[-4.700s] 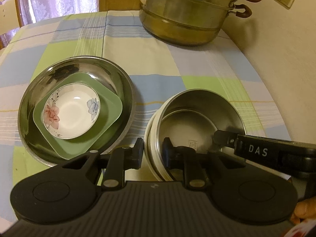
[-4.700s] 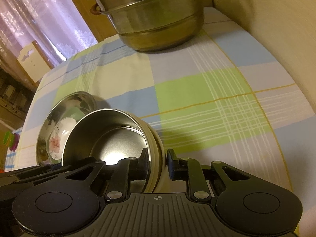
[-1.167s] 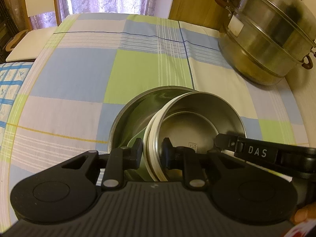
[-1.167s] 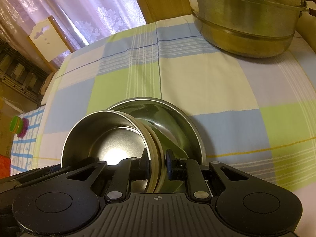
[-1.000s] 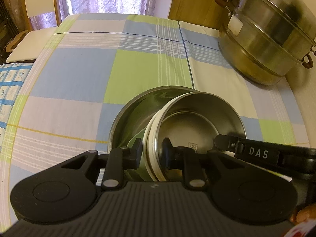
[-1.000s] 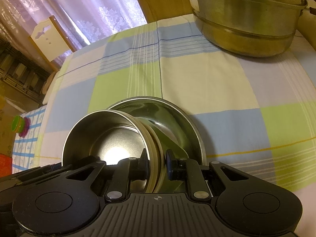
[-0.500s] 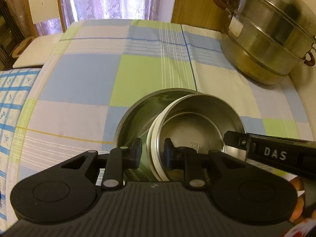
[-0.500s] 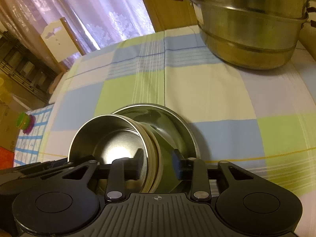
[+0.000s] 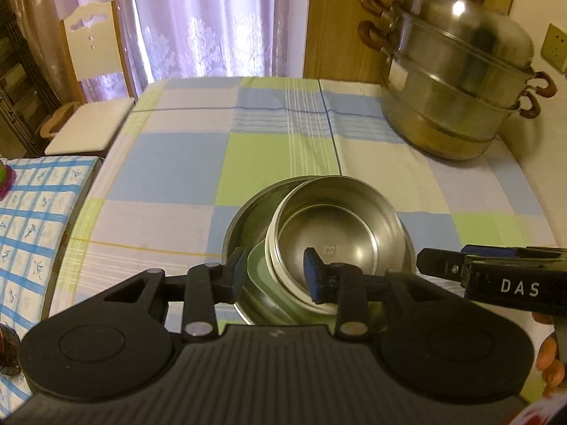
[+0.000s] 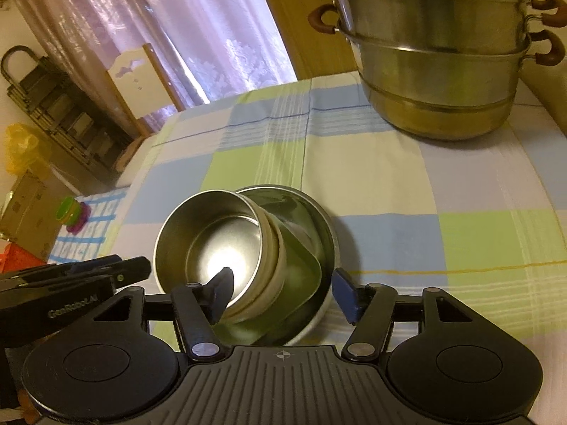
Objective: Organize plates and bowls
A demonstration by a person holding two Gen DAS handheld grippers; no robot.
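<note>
A steel bowl with a white outer wall (image 9: 340, 233) (image 10: 212, 241) rests tilted inside the wide steel basin (image 9: 244, 212) (image 10: 319, 219), leaning on the green square plate (image 9: 258, 265) (image 10: 301, 269). My left gripper (image 9: 276, 276) hovers just short of the bowl's near left rim. Its jaws are opening, and the rim shows between the pads untouched. My right gripper (image 10: 283, 292) stands at the bowl's right rim. Its jaws are opening wide too, and neither pad presses on the wall. The small flowered dish is hidden under the bowl.
A tall stacked steel steamer pot (image 9: 457, 88) (image 10: 436, 71) stands at the table's far right by the wall. The checked tablecloth (image 9: 159, 166) stretches beyond the basin. A chair (image 9: 92, 81) and a blue-checked surface (image 9: 35, 212) lie past the left edge.
The bowl, earlier beside the basin, now sits in it. Both grippers, shut on its rim a second ago, have let go, widened their jaws and drawn back and up.
</note>
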